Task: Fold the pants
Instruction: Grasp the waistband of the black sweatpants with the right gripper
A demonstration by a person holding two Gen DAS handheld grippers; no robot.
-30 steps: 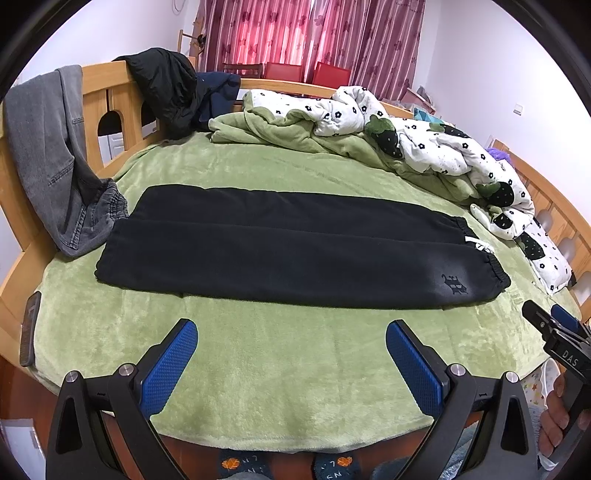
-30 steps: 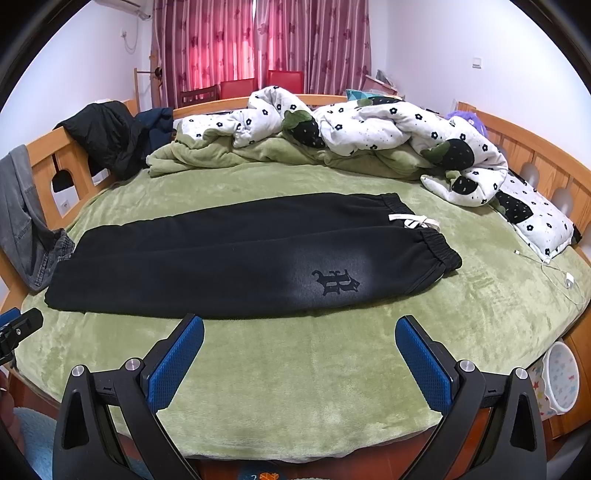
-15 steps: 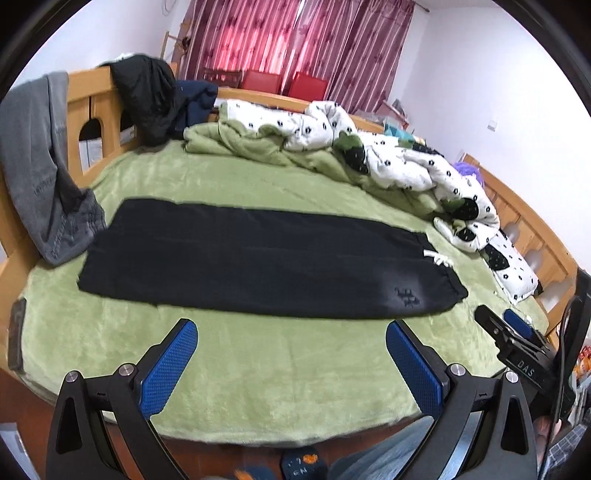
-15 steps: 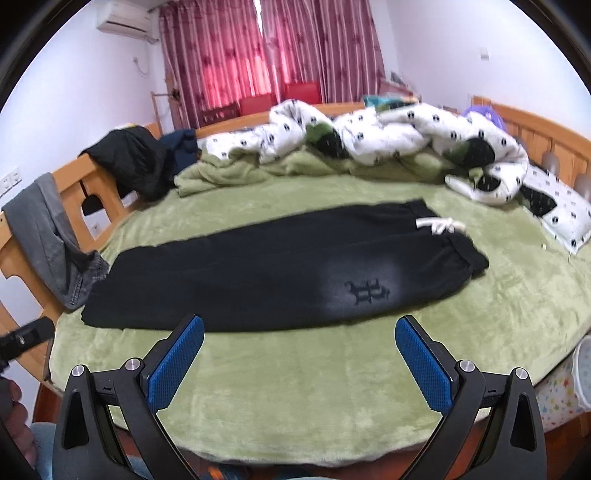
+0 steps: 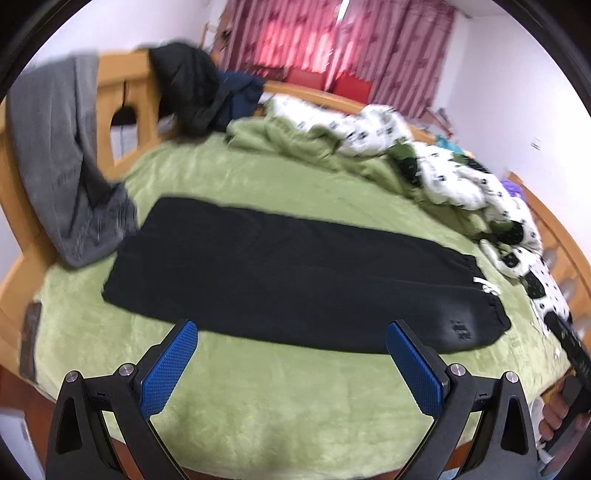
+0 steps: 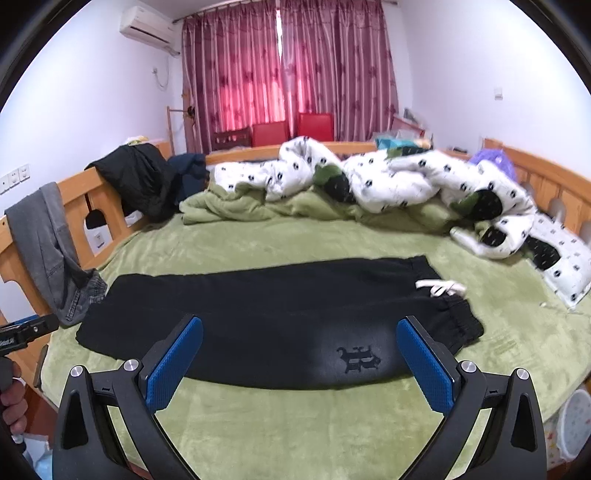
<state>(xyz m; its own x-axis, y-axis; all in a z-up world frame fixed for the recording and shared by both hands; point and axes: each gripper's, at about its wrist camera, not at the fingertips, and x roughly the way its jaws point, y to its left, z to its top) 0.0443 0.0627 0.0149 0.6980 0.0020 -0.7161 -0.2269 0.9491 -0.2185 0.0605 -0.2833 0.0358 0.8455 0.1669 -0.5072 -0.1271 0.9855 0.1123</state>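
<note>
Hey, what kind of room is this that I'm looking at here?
Most likely a home bedroom. A wooden-framed bed covered by a green blanket fills the view, with a rumpled white patterned duvet at the far side, red curtains behind, and an air conditioner on the wall.

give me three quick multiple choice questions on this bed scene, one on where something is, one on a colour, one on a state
1. Where do the grey jeans hang?
A. over the wooden bed rail
B. on a red chair
C. across the pants

2. What colour is the drawstring on the black pants?
A. red
B. white
C. blue

3. How do the left tongs and right tongs stand?
A. both shut on the pants
B. one open, one shut
C. both open, holding nothing

Answers:
1 A, the jeans drape over the rail at the left edge of the bed.
2 B, a white cord lies at the waistband.
3 C, wide gaps between the blue pads, the pants untouched.
</note>
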